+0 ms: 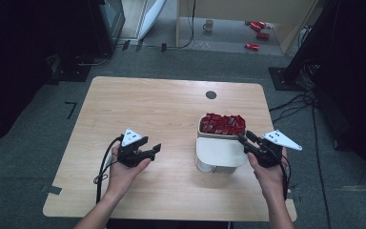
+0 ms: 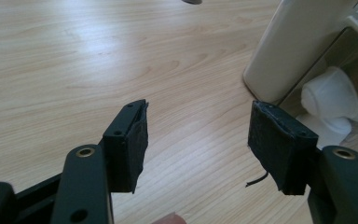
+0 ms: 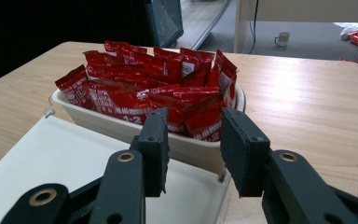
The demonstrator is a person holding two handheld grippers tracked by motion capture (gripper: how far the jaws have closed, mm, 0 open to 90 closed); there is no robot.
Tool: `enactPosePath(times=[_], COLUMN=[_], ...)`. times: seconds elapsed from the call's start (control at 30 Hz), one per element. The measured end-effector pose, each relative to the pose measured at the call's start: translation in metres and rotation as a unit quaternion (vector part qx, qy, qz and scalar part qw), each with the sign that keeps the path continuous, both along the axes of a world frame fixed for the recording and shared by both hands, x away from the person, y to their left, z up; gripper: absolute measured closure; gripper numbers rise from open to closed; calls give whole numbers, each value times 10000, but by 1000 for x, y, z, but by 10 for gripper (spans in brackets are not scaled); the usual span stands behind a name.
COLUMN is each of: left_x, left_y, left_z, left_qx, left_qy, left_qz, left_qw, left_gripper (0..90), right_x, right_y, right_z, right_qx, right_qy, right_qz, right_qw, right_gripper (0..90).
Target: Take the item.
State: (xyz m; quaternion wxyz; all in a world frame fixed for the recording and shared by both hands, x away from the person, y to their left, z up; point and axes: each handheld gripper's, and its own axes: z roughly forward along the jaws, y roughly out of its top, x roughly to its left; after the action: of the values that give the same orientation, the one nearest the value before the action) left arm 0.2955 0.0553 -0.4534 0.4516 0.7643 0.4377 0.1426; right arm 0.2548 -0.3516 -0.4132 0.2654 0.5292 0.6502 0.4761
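On a wooden table (image 1: 171,109), the left tongs (image 1: 156,149) hover above bare wood, jaws apart and holding nothing. To their right stands a cream container (image 1: 219,152) heaped with red sachets (image 1: 223,123). The right tongs (image 1: 242,139), partly open and empty, sit just beside its near edge.

Red sachets (image 3: 149,88) with white print, heaped in a cream-white tub (image 3: 186,144). Cream-white lid (image 1: 220,153) alongside. Pale wood-grain table (image 1: 162,109), one dark round spot (image 1: 211,94). Black jaws on left gripper (image 2: 198,140) and right gripper (image 3: 196,149).
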Motion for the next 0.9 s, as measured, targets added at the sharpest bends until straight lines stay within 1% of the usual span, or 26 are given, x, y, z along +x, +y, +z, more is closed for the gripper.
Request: enactPosePath(times=[0.03, 0.1, 0.13, 0.17, 0.2, 0.23, 0.3, 0.33, 0.37, 0.4, 0.43, 0.47, 0.5, 0.57, 0.6, 0.67, 0.8, 0.9], left_x=[0, -1, -2, -3, -3, -4, -5, -6, -6, -7, -8, -8, -9, -12, -13, -16, -19, -20], left_y=[1, 4, 7, 9, 9, 11, 13, 15, 16, 18, 20, 21, 23, 28, 30, 36, 49, 61], left_z=[-2, -5, -9, -11, -11, -13, -17, -19, -21, -23, -25, -27, -29, -32, -34, -39, -47, -49], left_qx=[12, 100, 170, 247, 247, 338, 442, 503, 539, 568, 598, 620, 662, 673, 664, 711, 824, 909], left_qy=[-5, 35, 69, 79, 79, 115, 167, 181, 195, 221, 240, 251, 268, 300, 308, 342, 409, 443], left_qz=[24, 45, 131, 191, 191, 247, 340, 393, 398, 412, 421, 428, 435, 459, 490, 519, 621, 724], left_qw=[10000, 9999, 9997, 9995, 9995, 9991, 9983, 9978, 9976, 9973, 9970, 9968, 9965, 9962, 9961, 9955, 9938, 9922], left_gripper=[366, 352, 310, 289, 268, 241, 200, 196, 193, 193, 191, 191, 189, 188, 186, 185, 180, 180], right_x=[1, 2, 3, 4, 4, 5, 5, 6, 6, 5, 5, 5, 4, 4, 3, 3, 2, 0], right_y=[1, 2, 4, 4, 4, 5, 6, 6, 6, 6, 7, 7, 9, 9, 9, 8, 7, 5], right_z=[0, 0, 0, -1, -1, -2, -2, -2, -2, -2, -1, -1, 0, 0, 1, 2, 4, 9], right_qx=[-15, -6, -11, -6, -6, 13, -17, -11, -11, 18, -11, -11, -62, -85, -128, -118, -118, -84], right_qy=[-1, 0, 15, 21, 21, 54, 69, 77, 77, 93, 101, 101, 116, 117, 109, 115, 61, -8], right_qz=[-23, -52, -90, -85, -85, -76, -152, -200, -200, -210, -266, -266, -329, -359, -449, -453, -472, -462], right_qw=[10000, 10000, 10000, 10000, 10000, 10000, 9999, 9998, 9998, 9997, 9996, 9996, 9994, 9993, 9989, 9988, 9988, 9989], right_gripper=[627, 628, 663, 678, 678, 725, 781, 804, 804, 823, 866, 866, 896, 900, 900, 900, 900, 900])
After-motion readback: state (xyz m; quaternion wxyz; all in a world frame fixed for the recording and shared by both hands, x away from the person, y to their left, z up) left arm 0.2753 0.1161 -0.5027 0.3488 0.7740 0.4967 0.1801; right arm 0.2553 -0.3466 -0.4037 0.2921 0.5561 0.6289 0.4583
